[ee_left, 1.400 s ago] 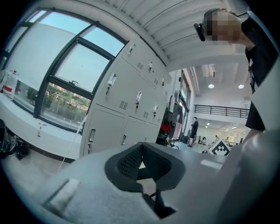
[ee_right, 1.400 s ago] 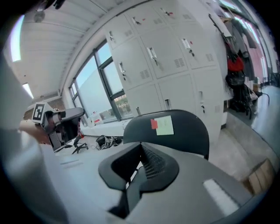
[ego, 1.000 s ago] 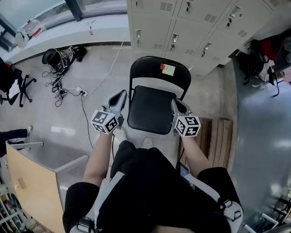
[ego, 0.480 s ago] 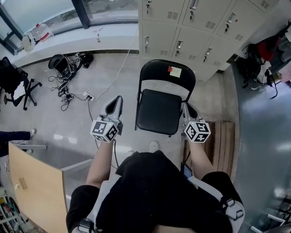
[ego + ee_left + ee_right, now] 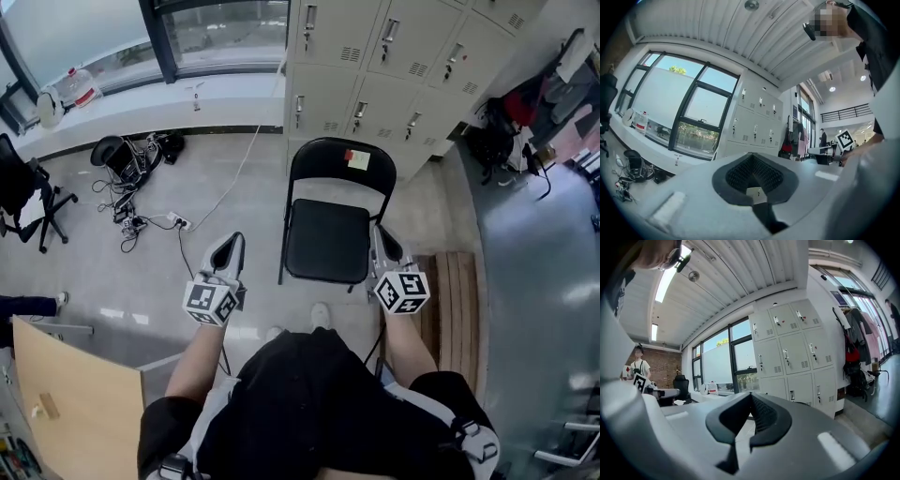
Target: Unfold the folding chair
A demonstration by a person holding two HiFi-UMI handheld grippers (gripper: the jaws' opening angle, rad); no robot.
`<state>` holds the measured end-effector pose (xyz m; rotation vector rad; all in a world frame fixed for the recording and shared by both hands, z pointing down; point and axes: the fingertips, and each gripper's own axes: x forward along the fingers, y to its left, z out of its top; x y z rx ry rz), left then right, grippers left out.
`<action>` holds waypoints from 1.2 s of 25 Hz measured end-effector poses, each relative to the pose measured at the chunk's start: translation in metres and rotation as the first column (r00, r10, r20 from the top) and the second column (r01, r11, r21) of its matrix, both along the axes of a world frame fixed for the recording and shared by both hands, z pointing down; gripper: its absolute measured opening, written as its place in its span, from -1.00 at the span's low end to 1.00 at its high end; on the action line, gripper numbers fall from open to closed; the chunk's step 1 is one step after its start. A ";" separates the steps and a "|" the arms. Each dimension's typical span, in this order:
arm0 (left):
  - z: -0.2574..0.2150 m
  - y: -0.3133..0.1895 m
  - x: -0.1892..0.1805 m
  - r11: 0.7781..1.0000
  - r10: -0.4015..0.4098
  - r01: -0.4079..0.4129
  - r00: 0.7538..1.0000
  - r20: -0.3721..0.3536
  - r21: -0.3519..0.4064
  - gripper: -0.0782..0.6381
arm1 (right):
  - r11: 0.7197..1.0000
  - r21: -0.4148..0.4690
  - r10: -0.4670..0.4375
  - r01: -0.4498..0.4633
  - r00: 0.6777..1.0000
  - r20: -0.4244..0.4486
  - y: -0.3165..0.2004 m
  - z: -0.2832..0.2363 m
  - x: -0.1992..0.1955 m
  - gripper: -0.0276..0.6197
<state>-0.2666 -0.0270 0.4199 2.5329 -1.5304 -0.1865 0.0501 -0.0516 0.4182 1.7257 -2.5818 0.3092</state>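
step: chair (image 5: 328, 239) is seen unfolded on the floor (image 5: 141, 244), task judged finished | left tool (image 5: 231, 242), right tool (image 5: 380, 236): both closed, empty | next: probably nothing is needed

left gripper (image 5: 229, 242), right gripper (image 5: 381, 236) withdrawn from chair (image 5: 326, 242)

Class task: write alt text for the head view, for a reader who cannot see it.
A black folding chair stands unfolded before grey lockers. The person's left gripper and right gripper, both shut and empty, flank it.
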 end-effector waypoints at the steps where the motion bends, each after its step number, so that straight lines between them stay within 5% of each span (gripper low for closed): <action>1: -0.001 0.003 -0.005 1.000 -0.006 0.006 1.000 -0.014 0.002 -0.79 | 1.000 0.005 0.004 -0.004 1.000 -0.005 0.006 -0.002 -0.004 -0.90; 8: -0.013 0.023 -0.015 0.999 0.002 -0.002 1.000 -0.012 0.032 -0.79 | 0.999 0.031 -0.013 0.014 1.000 -0.017 0.029 -0.011 -0.023 -0.90; 30: -0.023 0.024 0.060 0.996 0.045 -0.045 0.999 -0.006 0.073 -0.79 | 0.998 0.056 -0.028 0.029 1.000 -0.011 0.027 -0.015 0.014 -0.90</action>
